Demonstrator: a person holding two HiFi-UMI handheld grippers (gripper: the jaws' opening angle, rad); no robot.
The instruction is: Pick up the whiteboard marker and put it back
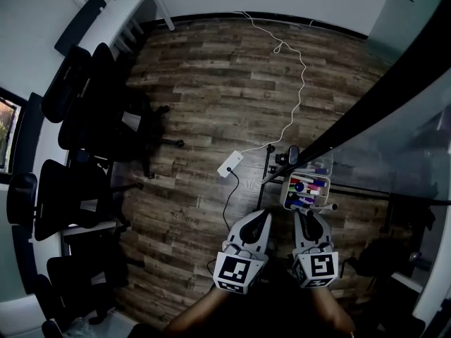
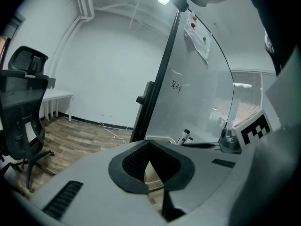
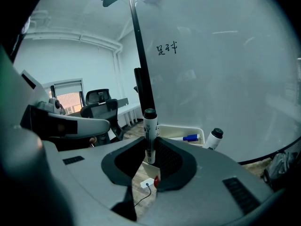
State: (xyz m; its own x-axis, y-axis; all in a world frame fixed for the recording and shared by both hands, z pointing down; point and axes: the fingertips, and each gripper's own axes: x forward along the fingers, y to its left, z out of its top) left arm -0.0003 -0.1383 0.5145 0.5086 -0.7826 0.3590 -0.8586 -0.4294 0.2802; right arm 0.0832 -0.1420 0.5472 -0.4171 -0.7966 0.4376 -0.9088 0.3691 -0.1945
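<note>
A whiteboard marker [image 3: 150, 135] with a white body and black cap stands upright between the jaws of my right gripper [image 3: 150, 166], which is shut on it. Just beyond it, a white tray [image 3: 194, 131] with a blue marker [image 3: 190, 138] in it hangs at the foot of the whiteboard [image 3: 211, 79]. From above, the right gripper [image 1: 310, 217] sits just short of the tray [image 1: 285, 197], which holds several coloured markers. My left gripper [image 1: 257, 220] hovers beside it. The left gripper [image 2: 153, 173] has a narrow gap between its jaws and nothing in it.
A white bottle [image 3: 214, 138] stands beside the tray and also shows as the bottle [image 2: 185, 136] in the left gripper view. A white cable [image 1: 292, 97] and power strip [image 1: 230, 164] lie on the wooden floor. Black office chairs [image 1: 84, 118] line the left side, by a white desk [image 1: 123, 13].
</note>
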